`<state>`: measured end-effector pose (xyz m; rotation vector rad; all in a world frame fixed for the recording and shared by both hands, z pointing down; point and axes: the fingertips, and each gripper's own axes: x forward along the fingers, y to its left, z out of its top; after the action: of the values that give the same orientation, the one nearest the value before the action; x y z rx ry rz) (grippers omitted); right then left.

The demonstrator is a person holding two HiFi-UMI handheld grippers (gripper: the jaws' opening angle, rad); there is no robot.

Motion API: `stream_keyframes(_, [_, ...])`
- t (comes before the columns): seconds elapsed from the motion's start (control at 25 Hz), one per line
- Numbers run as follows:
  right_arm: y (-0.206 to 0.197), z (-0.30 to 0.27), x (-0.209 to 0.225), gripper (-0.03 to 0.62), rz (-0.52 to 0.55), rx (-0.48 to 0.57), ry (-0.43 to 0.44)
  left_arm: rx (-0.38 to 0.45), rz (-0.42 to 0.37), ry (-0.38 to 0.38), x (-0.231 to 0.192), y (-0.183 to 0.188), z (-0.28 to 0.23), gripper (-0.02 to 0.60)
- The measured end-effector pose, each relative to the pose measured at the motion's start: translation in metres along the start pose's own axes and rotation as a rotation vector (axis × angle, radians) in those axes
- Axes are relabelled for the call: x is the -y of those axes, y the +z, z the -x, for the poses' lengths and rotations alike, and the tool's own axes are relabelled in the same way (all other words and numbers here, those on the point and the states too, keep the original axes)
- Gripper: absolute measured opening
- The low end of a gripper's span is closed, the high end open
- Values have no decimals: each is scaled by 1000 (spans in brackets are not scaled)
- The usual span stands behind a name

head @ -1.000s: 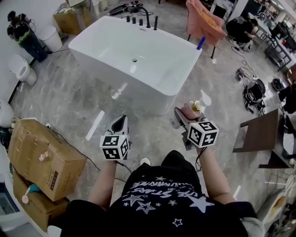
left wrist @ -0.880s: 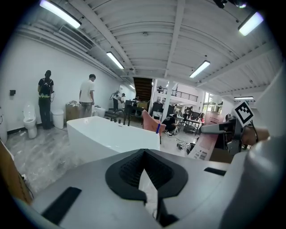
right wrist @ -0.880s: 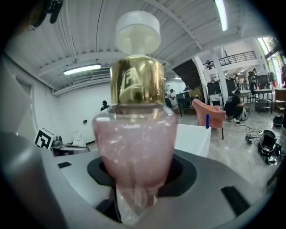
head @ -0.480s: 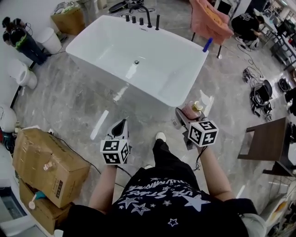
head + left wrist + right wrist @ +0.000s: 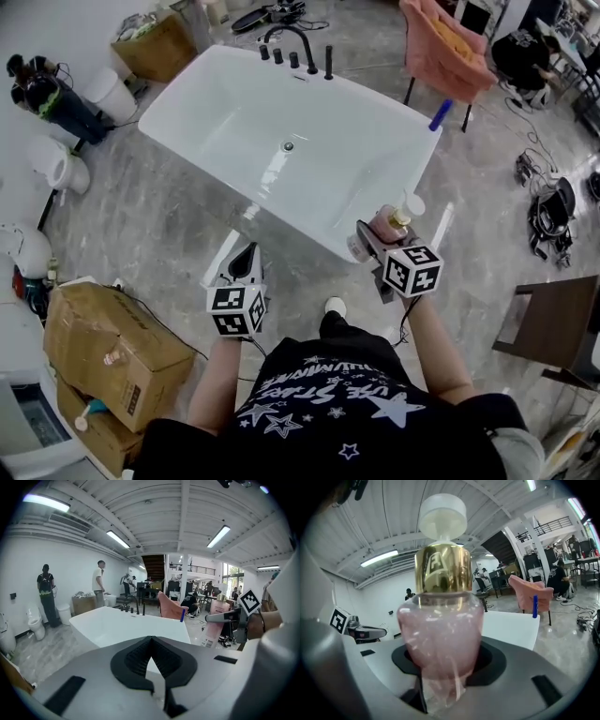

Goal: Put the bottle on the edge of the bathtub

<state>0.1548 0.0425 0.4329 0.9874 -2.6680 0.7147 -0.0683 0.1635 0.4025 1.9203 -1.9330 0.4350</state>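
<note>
The pink bottle (image 5: 385,223) with a gold collar and white cap (image 5: 442,514) is held upright, my right gripper (image 5: 373,234) shut on its lower body (image 5: 440,634). In the head view it hangs just off the near right corner of the white bathtub (image 5: 429,155), about level with the rim. My left gripper (image 5: 246,253) is shut with nothing in it. It hovers over the floor just in front of the tub's near side. The left gripper view looks over its closed jaws (image 5: 151,667) at the tub (image 5: 117,625) and the bottle (image 5: 213,627).
A black faucet set (image 5: 295,47) stands on the tub's far end and a blue stick (image 5: 441,114) at its right corner. A pink chair (image 5: 445,47) stands behind, cardboard boxes (image 5: 112,347) left, a dark table (image 5: 553,328) right. Two people (image 5: 45,592) stand by the wall.
The bathtub has come nearer in the head view as the person stepped toward it. Both grippers keep their pose, the bottle still gripped, now beside the tub's near corner.
</note>
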Motion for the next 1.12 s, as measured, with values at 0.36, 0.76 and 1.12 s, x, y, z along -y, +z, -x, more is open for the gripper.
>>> stream_keyframes(0.36, [31, -16, 54, 224, -19, 23, -22, -53, -59, -65, 37, 20, -63, 15])
stream_keyframes(0.76, [36, -31, 94, 223, -67, 8, -130, -83, -112, -196, 48, 51, -142, 15])
stream_keyframes(1.12, [63, -114, 126, 224, -141, 53, -308, -123, -255, -352, 2, 72, -245, 15])
